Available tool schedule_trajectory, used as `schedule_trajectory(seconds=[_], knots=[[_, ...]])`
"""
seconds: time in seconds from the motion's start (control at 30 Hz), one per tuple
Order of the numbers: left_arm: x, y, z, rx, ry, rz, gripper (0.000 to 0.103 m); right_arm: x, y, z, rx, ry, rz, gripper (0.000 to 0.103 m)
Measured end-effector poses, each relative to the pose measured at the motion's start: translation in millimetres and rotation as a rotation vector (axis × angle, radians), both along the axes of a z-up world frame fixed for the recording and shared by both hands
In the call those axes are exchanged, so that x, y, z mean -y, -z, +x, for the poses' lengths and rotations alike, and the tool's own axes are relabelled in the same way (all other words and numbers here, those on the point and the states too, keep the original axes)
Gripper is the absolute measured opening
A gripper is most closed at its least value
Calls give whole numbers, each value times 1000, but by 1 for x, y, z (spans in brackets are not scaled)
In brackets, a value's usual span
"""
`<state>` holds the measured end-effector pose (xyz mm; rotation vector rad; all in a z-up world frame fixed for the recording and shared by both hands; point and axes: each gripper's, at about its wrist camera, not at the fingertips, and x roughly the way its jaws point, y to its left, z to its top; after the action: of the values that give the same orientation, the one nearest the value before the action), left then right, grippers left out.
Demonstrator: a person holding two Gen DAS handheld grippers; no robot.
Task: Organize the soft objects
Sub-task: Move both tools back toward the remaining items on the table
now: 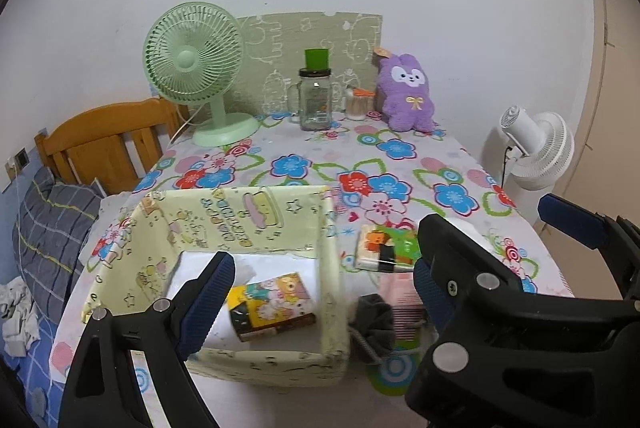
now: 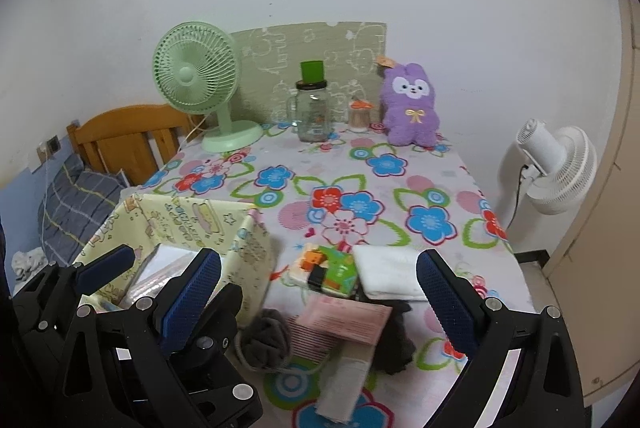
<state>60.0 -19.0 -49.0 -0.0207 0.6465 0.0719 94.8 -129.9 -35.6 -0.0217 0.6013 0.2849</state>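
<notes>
A pale yellow fabric basket (image 1: 328, 268) stands at the near left of the table and holds a cartoon-printed tissue pack (image 1: 272, 304) on white cloth. My left gripper (image 1: 320, 292) is open and empty above the basket. To the basket's right lie a green-and-orange tissue pack (image 2: 328, 270), a folded white cloth (image 2: 390, 272), a pink pack (image 2: 348, 320) and dark grey fabric pieces (image 2: 266, 342). My right gripper (image 2: 318, 300) is open and empty above this pile. A purple plush rabbit (image 2: 412, 104) sits at the back right.
A green desk fan (image 2: 200, 80), a glass jar with a green cup on top (image 2: 314, 112) and a small toothpick jar (image 2: 358, 116) stand along the back wall. A white floor fan (image 2: 556, 168) stands right of the table. A bed with a wooden headboard (image 1: 108, 140) lies left.
</notes>
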Motion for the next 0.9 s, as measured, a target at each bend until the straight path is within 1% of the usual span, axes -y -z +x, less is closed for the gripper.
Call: schedule_trajectory(seconds=[0.27, 0.47, 0.7, 0.9], knots=[[23, -5, -2, 28, 11, 23, 92, 24, -2, -6, 16, 32, 8, 100], [39, -5, -4, 31, 47, 9, 92, 43, -4, -10, 26, 56, 19, 100], [57, 6, -3, 15, 99, -16, 92, 66, 2, -16, 33, 99, 23, 100], [70, 21, -2, -12, 136, -16, 92, 79, 16, -17, 25, 115, 23, 100]])
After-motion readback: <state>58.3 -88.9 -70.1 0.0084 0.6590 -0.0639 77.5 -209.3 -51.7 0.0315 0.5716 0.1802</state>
